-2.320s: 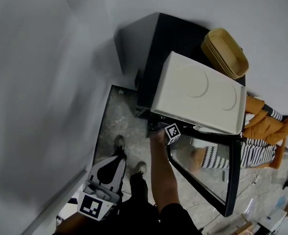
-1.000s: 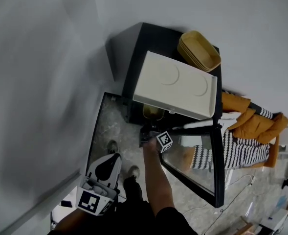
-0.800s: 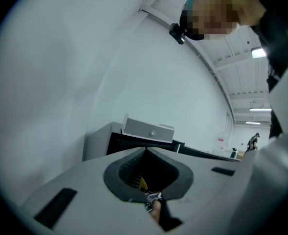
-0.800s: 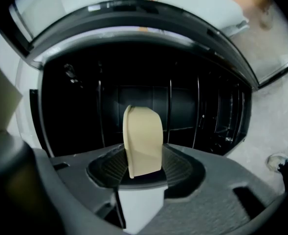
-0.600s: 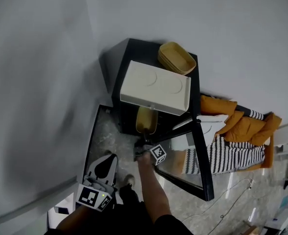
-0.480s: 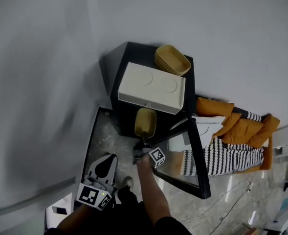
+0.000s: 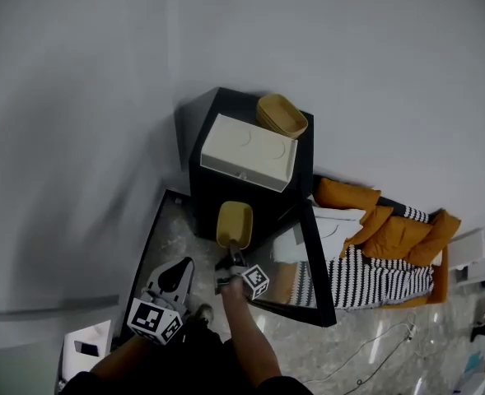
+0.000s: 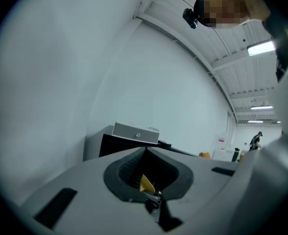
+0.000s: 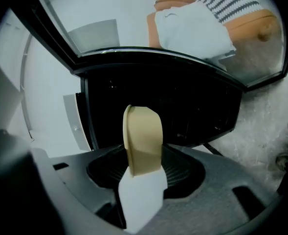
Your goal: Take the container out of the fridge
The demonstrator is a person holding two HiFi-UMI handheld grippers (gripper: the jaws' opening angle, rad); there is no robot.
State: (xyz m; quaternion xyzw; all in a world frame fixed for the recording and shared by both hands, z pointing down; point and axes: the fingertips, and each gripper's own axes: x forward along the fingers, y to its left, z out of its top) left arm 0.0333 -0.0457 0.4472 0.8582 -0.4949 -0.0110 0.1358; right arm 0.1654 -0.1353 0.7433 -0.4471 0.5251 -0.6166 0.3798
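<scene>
The tan oblong container (image 7: 234,223) hangs in front of the black fridge (image 7: 205,189), outside its dark opening, with my right gripper (image 7: 228,257) shut on its near end. In the right gripper view the container (image 9: 143,136) stands on edge between the jaws, and a white pad (image 9: 139,199) lies against it. The fridge interior (image 9: 192,111) lies behind it. The glass door (image 7: 300,274) stands swung open to the right. My left gripper (image 7: 174,276) hangs low at the left, apart from the fridge, jaws together and holding nothing.
A white box (image 7: 246,151) and stacked tan baskets (image 7: 282,115) sit on top of the fridge. An orange and striped sofa (image 7: 382,249) stands to the right. The grey wall runs along the left. The person's shoes and a marbled floor (image 9: 261,116) are below.
The container has come out of the fridge toward me in the right gripper. The head view has backed away, so the fridge looks smaller. The left gripper has stayed low at the left.
</scene>
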